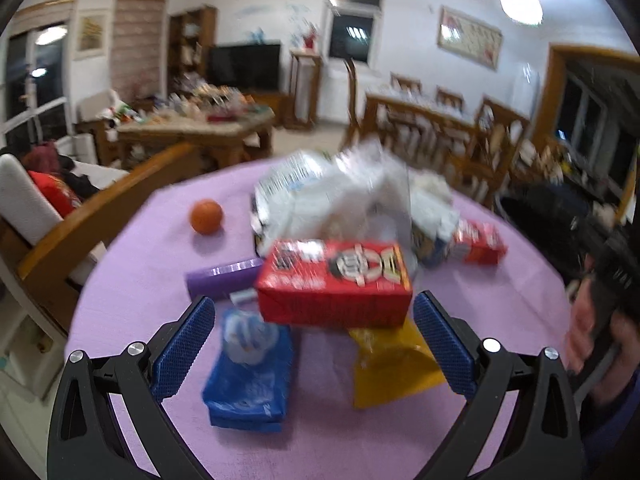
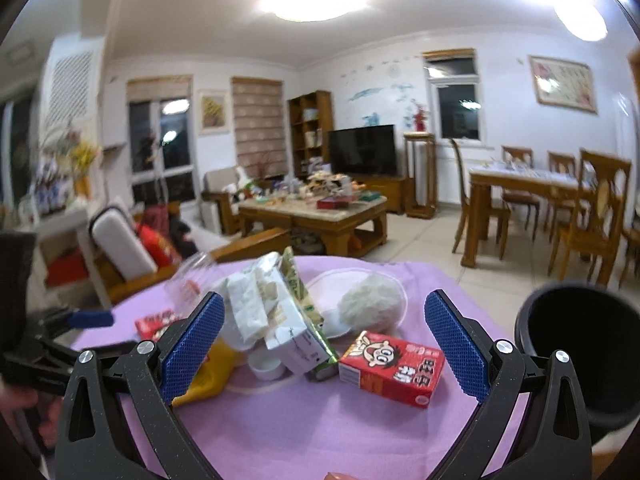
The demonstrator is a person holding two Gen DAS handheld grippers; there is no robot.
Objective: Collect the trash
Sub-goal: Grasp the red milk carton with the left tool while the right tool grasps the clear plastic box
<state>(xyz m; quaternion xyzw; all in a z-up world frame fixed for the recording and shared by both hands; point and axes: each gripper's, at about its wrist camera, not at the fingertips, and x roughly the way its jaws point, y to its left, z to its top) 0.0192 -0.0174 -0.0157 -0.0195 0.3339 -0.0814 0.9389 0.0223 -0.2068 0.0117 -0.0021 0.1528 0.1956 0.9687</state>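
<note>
Both grippers, left [image 1: 314, 338] and right [image 2: 324, 340], hover with jaws spread wide, holding nothing; trash lies heaped on the purple tablecloth [image 2: 320, 420]. One red carton [image 2: 392, 368] sits between the right fingers; a black bin [image 2: 576, 348] stands just right of the table.

The left hand-held gripper [image 1: 314, 316] hangs wide open over the purple desk [image 1: 140, 272], its blue pads flanking a red carton [image 1: 334, 284]. Blue packet [image 1: 248, 380] and yellow wrapper [image 1: 390, 368] lie nearer; an orange ball [image 1: 206, 216] sits apart.
</note>
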